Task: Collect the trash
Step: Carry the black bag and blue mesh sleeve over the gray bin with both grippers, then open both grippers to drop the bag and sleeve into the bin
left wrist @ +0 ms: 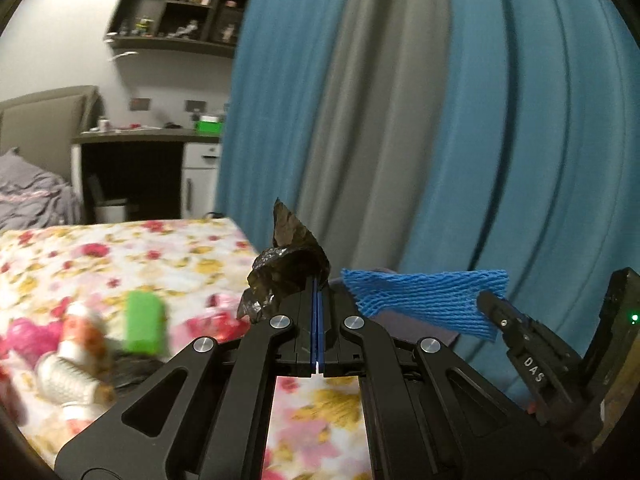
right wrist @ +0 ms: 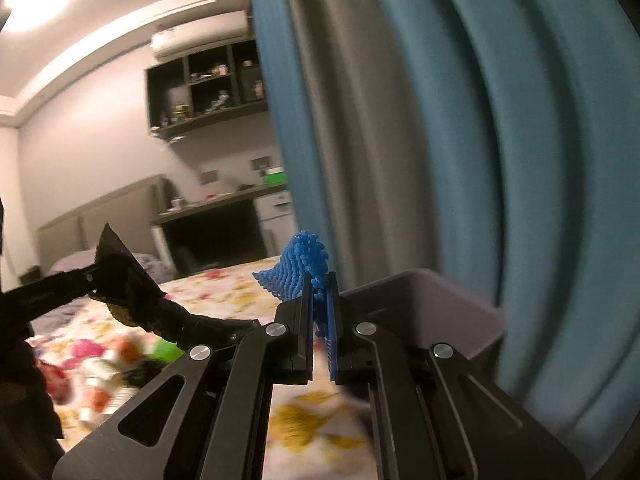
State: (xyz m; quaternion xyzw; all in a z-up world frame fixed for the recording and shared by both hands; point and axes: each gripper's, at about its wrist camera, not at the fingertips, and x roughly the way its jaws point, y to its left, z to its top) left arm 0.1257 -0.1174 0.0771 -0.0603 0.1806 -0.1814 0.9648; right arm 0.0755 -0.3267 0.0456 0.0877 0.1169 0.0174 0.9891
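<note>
Floral bed (left wrist: 120, 248); black wrapper (left wrist: 288, 268) tip-up

Left gripper (left wrist: 317, 280): matte black linkage arms, four silver round pivot screws, blue finger pads (left wrist: 314, 320). Right gripper (right wrist: 320, 284): identical build; white "DAS" lettering, green indicator light, lower right of left view.

Crumpled black wrapper (left wrist: 286, 270) and blue foam net (left wrist: 424, 300), both held aloft

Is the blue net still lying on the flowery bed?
No, the blue net is pinched in the right gripper, held up above the bed near the bin.
</note>
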